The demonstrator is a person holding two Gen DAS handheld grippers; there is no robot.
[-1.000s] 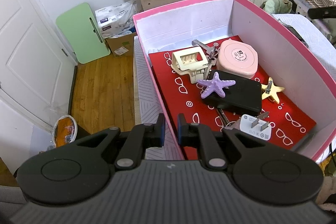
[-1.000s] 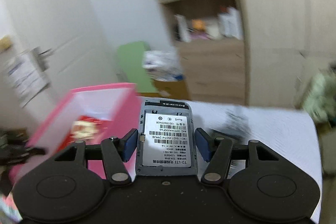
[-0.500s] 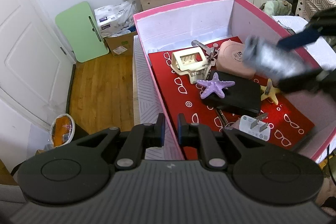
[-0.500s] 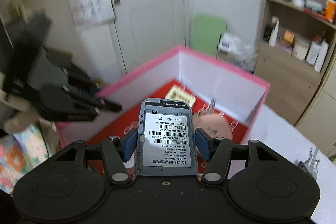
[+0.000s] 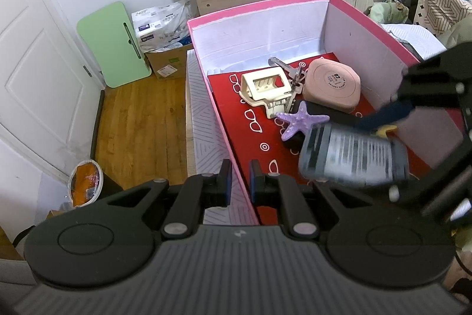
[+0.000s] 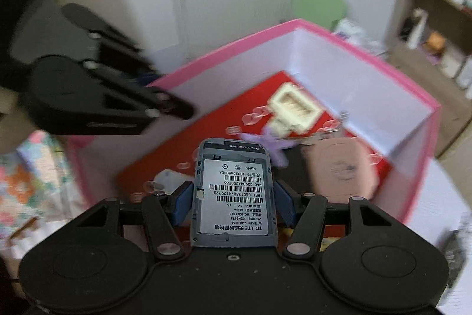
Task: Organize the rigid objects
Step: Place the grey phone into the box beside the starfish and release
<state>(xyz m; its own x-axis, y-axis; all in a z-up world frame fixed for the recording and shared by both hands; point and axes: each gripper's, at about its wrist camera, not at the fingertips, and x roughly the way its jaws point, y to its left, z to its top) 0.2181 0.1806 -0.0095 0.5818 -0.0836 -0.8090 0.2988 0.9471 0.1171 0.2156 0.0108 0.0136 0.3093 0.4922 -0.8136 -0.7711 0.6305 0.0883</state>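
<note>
Your right gripper (image 6: 234, 204) is clamped on a flat grey router with a white barcode label (image 6: 234, 194), blue pads pressing its two long edges, and you hold it above the near part of the pink cardboard box with white inner walls (image 5: 259, 9). In the left wrist view the same grey device (image 5: 354, 160) is blurred, hanging over the box's red liner printed with white glasses (image 5: 236, 105), to the right of your left gripper (image 5: 237, 180). That left gripper has its jaws closed with only a narrow slit between them, nothing held, and it straddles the near left wall of the box (the pink rim runs straight up between the fingertips).

Inside the box, toward the far end, a cream plastic holder with a rectangular opening (image 5: 267, 86) sits left of a bunch of silver keys (image 5: 290, 77), and a rounded pink case (image 5: 333, 84) lies to the right of them, near the right wall. Nearer to you, a purple plastic starfish (image 5: 296, 121) rests on a black flat object (image 5: 324, 112), just beyond the held router.

Outside the box, on the left, a pale green board (image 5: 113, 45) leans against the wall above the wooden floor (image 5: 141, 123).
</note>
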